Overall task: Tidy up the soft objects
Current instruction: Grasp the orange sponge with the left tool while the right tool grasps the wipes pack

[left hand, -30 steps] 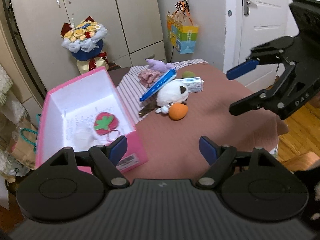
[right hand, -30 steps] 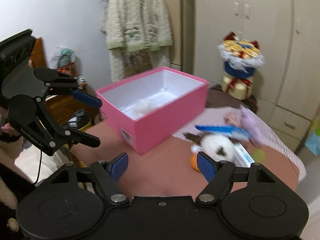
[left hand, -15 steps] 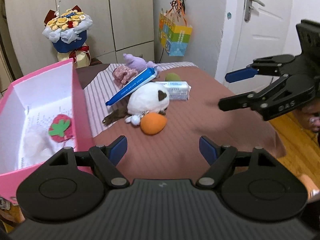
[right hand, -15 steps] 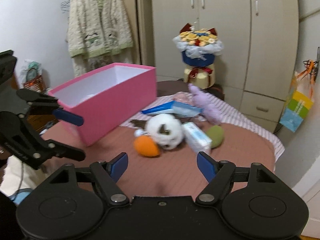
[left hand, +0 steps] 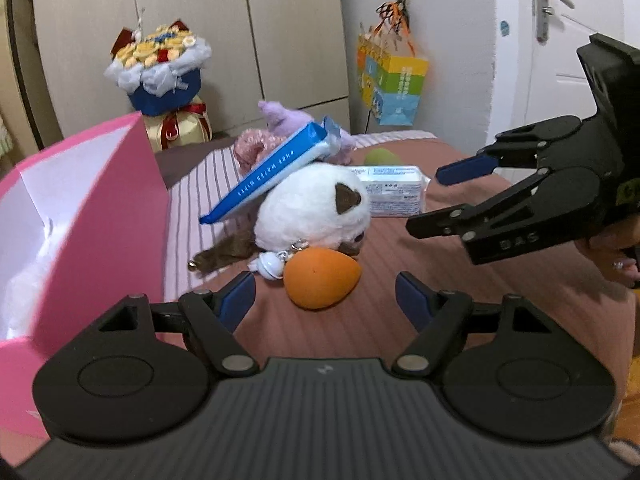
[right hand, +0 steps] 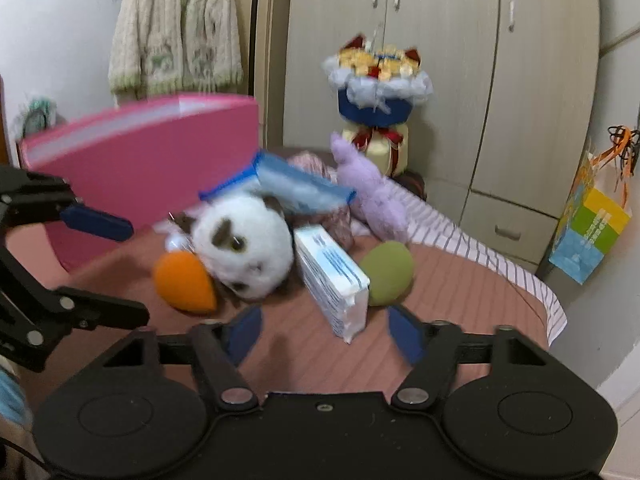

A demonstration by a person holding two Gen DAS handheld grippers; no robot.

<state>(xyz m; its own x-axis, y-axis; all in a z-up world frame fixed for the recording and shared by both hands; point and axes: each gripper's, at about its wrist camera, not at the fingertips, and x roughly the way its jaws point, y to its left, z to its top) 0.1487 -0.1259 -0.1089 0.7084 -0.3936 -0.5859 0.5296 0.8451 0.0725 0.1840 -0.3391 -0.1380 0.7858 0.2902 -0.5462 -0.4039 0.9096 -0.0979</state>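
Both grippers have been brought closer to the pile of toys since the earlier frames, and the pink box (left hand: 80, 216) is now seen only at the left edge of the left wrist view. Everything is placed here relative to the white plush (left hand: 312, 210), which lies on the brown tablecloth (left hand: 460, 304). An orange egg-shaped toy (left hand: 322, 280) is found touching its near side, and a blue packet (left hand: 272, 172) is leaned across its top. A white tissue pack (right hand: 332, 276) is set just beside it, with a green egg-shaped toy (right hand: 388, 272) beyond that pack. A purple plush (right hand: 372, 196) and a pink knitted item (left hand: 252, 148) are seen behind it, on a striped cloth (left hand: 200, 196). The left gripper (left hand: 324, 300) is held just in front of the orange toy, its fingers spread with nothing between them. The right gripper (right hand: 324, 330) is held near the tissue pack, its fingers likewise spread and empty
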